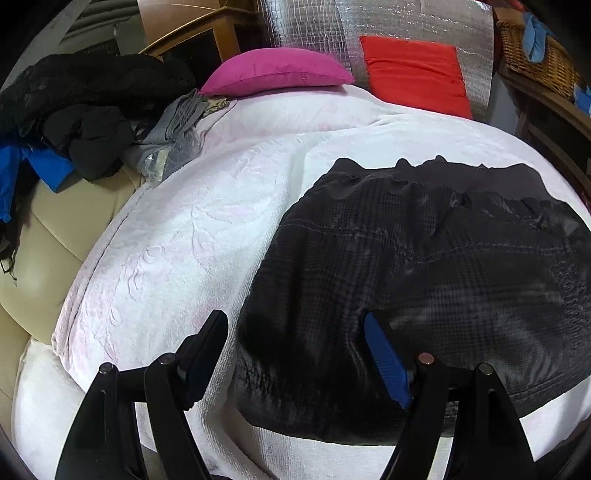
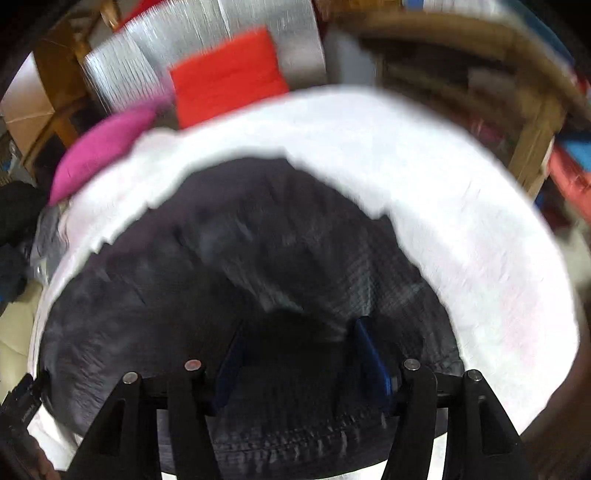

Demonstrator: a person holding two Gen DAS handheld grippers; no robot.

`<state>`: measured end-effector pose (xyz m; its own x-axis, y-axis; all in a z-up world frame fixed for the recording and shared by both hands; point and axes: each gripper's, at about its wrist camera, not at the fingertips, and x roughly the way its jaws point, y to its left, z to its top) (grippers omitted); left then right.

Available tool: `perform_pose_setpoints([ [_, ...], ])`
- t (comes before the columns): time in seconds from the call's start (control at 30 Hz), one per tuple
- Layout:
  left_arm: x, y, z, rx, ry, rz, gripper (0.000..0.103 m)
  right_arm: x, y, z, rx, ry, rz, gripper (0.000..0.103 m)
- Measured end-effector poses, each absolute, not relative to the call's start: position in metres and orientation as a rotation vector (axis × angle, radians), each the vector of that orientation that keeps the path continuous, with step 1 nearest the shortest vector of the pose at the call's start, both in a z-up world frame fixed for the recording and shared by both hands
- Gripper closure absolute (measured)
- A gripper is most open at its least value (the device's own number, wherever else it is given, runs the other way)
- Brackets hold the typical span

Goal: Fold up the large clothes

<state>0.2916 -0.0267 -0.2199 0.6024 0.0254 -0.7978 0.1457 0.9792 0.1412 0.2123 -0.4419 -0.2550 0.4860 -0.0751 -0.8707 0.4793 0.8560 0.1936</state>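
The dark checked garment (image 1: 424, 280) lies spread on the white blanket (image 1: 177, 236), the left gripper (image 1: 295, 354) gaping empty over its near edge, the right gripper (image 2: 299, 354) parted above its folds, gripping nothing.

Left wrist view is sharp and evenly lit; no hard shadows are cast. The white blanket (image 1: 177, 236) is close to blown out, and weave detail in the dark garment (image 1: 424, 280) is crushed near the bottom. Glare is seen on the silver foil sheet (image 1: 406, 22) at the far side. Right wrist view is heavily motion-blurred, worst at the far edge. Strong fisheye bending and black corner vignetting are present in both.
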Motion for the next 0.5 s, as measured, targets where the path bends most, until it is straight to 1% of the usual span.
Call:
perform_pose_setpoints([
  [0.13,0.29,-0.029,-0.219,0.223,0.911,-0.06,0.026,0.209,-0.443,-0.25,0.441,1.003,-0.32,0.039],
  [0.27,0.282,-0.027,-0.215,0.23,0.9,-0.049,0.026,0.181,-0.44,-0.233,0.495,0.923,-0.306,0.039],
  [0.4,0.267,-0.024,-0.207,0.211,0.876,-0.05,0.026,0.161,-0.421,-0.219,0.428,0.883,-0.294,0.039],
  [0.5,0.257,-0.02,-0.206,0.199,0.861,-0.045,0.026,0.155,-0.409,-0.223,0.373,0.893,-0.32,0.039],
])
